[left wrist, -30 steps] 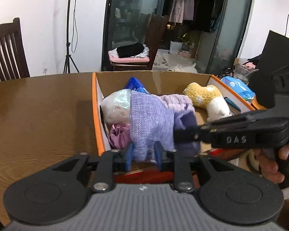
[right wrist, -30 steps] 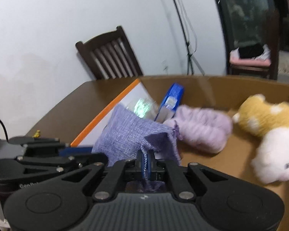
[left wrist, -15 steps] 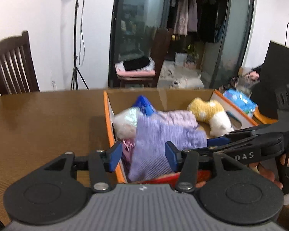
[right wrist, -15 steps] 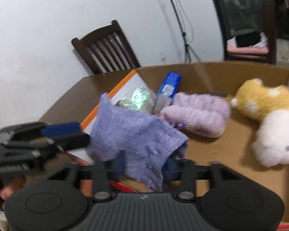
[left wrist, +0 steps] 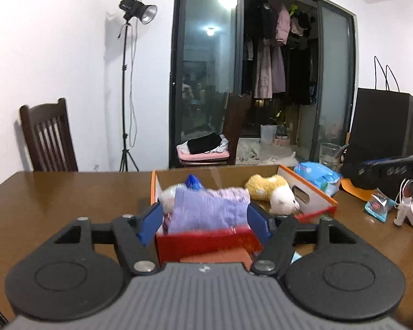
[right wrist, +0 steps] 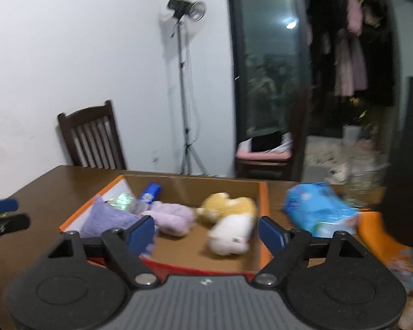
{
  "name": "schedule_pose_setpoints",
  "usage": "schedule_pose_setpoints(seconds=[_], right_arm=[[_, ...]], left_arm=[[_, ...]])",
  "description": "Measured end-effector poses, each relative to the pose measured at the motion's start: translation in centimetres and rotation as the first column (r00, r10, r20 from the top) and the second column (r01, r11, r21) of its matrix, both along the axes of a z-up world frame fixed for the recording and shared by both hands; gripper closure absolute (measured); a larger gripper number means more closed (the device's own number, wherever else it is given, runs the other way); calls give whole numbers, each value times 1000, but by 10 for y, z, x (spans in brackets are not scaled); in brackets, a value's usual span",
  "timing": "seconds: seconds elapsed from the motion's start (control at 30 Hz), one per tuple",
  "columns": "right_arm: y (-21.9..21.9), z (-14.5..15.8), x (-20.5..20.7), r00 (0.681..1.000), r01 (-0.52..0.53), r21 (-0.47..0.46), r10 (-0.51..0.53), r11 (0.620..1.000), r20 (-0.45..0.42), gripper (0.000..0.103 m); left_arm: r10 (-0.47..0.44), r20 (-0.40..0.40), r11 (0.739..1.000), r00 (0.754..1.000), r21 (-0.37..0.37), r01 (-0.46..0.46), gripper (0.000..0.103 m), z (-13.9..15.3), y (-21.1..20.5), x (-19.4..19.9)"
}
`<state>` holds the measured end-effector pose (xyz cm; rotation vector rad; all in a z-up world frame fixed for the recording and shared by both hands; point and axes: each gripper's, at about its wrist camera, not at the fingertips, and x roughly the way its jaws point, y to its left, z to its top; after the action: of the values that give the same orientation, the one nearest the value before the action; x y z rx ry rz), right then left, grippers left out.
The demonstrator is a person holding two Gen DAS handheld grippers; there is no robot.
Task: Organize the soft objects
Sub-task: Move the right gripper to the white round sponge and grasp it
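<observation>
Purple pouch [left wrist: 206, 209] in box [left wrist: 203, 240] | both jaws apart, empty | orange packet [right wrist: 377, 231] only in right view

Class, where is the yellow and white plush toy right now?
In both wrist views, the plush toy lies inside the cardboard box, toward its right side, beside the fluffy purple item.

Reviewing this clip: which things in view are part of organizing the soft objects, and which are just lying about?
Part of the job:
cardboard box
purple knit pouch, in the box
lilac fluffy item, in the box
yellow-and-white plush toy, in the box
left gripper and right gripper, both open and empty

Just lying about:
blue plastic pack, on the table beside the box
black paper bag
light stand
wooden chair
</observation>
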<state>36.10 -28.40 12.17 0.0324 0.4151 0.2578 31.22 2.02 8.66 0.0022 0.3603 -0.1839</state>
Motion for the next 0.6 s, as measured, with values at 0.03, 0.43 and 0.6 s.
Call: schedule_pose_setpoints(seconds=[0.03,0.43,0.6], right_arm=[[-6,0,-10,1000,10,4,-10,1000,11,20],[-27,-45,-137,999,32,14,-32,999,3,19],[-34,-72,-174,998,18,11,-17,1000,-62,16]], left_arm=[[7,-4,1000,1000,3,-7,33,-2,-2,-9],[26,-89,1000,996,-6,-26,24,-34,-18,-95],[-6,-137,1000,991,20,9,19,-51,-26,-122]])
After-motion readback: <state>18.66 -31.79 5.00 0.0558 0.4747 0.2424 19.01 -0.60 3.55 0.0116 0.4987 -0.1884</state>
